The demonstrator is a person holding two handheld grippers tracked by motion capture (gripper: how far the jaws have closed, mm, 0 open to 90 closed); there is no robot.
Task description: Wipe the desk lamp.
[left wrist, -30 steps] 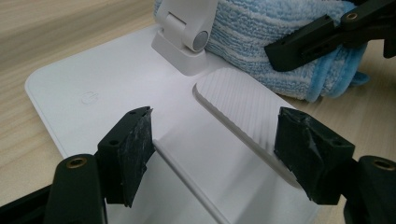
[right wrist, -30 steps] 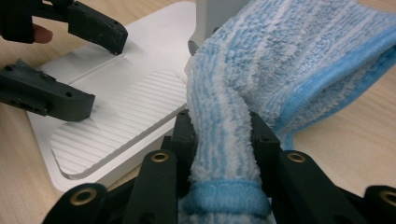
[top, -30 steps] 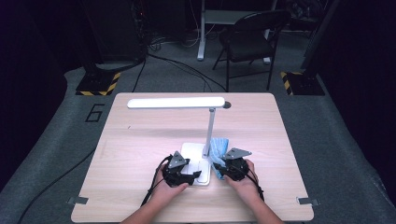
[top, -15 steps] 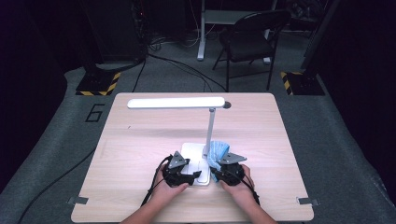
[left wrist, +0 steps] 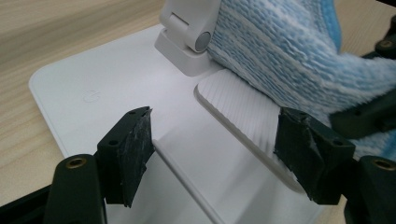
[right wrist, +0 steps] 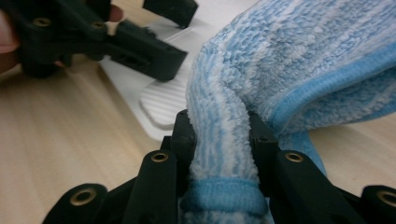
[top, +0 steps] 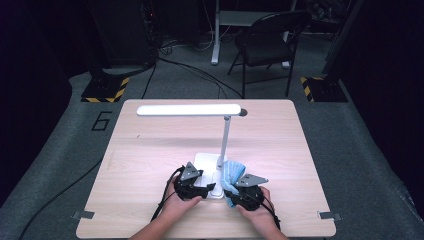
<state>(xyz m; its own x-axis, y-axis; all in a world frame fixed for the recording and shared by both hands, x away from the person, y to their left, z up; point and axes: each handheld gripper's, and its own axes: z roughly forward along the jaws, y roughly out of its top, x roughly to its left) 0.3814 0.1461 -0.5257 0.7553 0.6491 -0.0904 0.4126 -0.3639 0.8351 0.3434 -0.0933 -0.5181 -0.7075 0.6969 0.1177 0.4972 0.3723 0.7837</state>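
A white desk lamp stands on the table, its flat base (top: 206, 161) in front of me and its lit head (top: 189, 110) stretched out to the left. My right gripper (top: 234, 191) is shut on a fold of a blue terry cloth (top: 231, 172), which lies against the right edge of the base by the lamp's post. In the right gripper view the cloth (right wrist: 303, 56) bunches up between the pads of that gripper (right wrist: 219, 135). My left gripper (left wrist: 215, 126) hovers open over the base (left wrist: 107, 79), with a ribbed pad (left wrist: 238, 107) and the cloth (left wrist: 289, 46) just ahead of it.
The lamp's post rises from a hinge foot (left wrist: 191, 32) at the back of the base. Light wood table (top: 150, 150) spreads to the left and far side. A black chair (top: 267, 42) stands on the floor beyond the table.
The right gripper has drawn the cloth a little toward the near edge of the table. The left gripper has stayed put.
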